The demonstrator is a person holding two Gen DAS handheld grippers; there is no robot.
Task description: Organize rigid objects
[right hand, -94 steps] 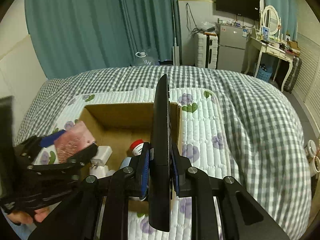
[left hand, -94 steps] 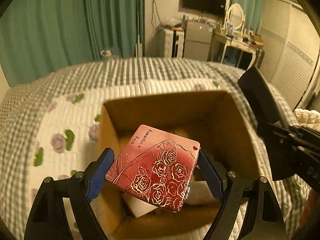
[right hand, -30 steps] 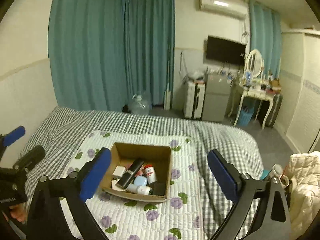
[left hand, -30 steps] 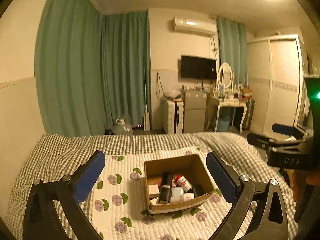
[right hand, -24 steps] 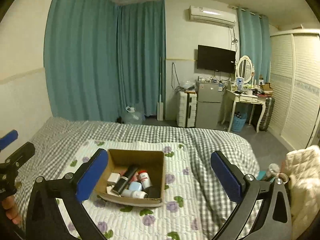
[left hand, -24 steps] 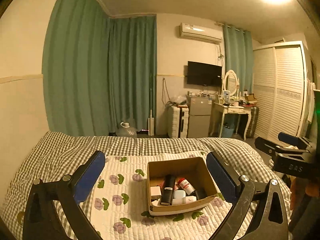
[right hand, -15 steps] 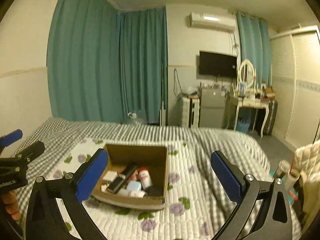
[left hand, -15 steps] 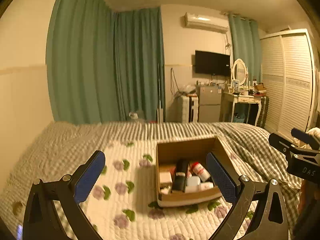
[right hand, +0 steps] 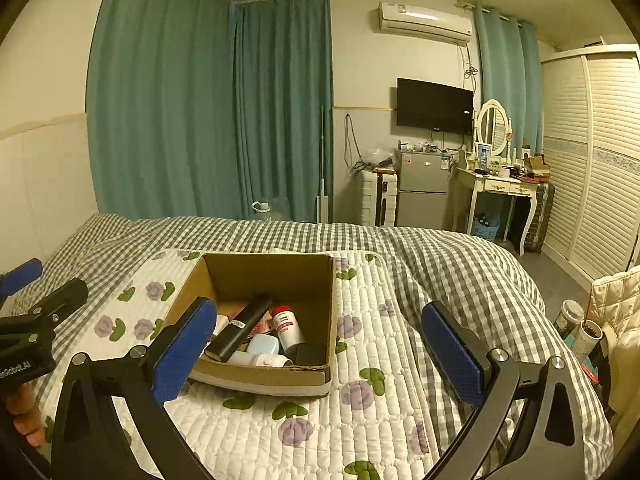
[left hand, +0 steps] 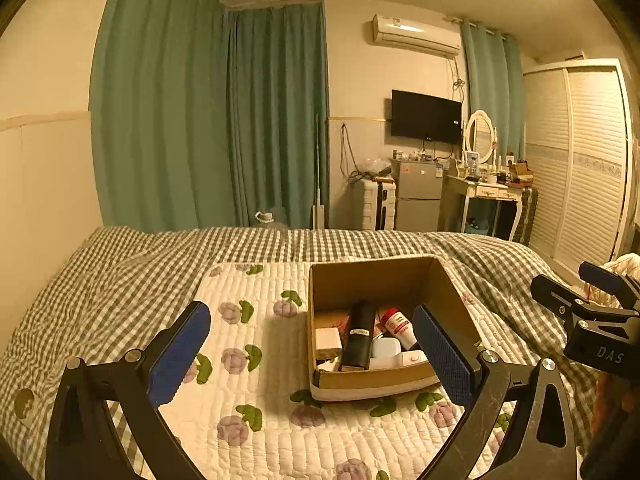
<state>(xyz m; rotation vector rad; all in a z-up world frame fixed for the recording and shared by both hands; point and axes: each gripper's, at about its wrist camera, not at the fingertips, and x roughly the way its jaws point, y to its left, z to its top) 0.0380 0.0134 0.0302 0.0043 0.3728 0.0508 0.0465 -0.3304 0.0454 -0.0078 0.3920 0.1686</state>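
Both claws checked. My left gripper (left hand: 312,354) stands with jaws spread wide and nothing between its blue pads (left hand: 180,354). My right gripper (right hand: 320,352) is likewise spread wide and carrying nothing. Each is held above the bed, well apart from the cardboard box (left hand: 456,300), and each appears at the edge of the other's view.

I find the box sitting upright on a white quilted mat (left hand: 256,360) printed with purple flowers, which lies over a grey checked bedspread (left hand: 120,272). The rigid objects are inside the box:
- a long black remote-like item (left hand: 359,334) lying lengthwise, resting on top of the others;
- a white bottle with a red cap (left hand: 396,322) just beside it;
- a small white block (left hand: 328,339) at the left wall;
- a pale blue rounded case (right hand: 263,346) and a white tube (right hand: 260,359) near the front wall;
- a dark item (right hand: 310,354) in the front right corner, which I cannot identify.

Something pink lies beneath the black item; I cannot tell what it is.
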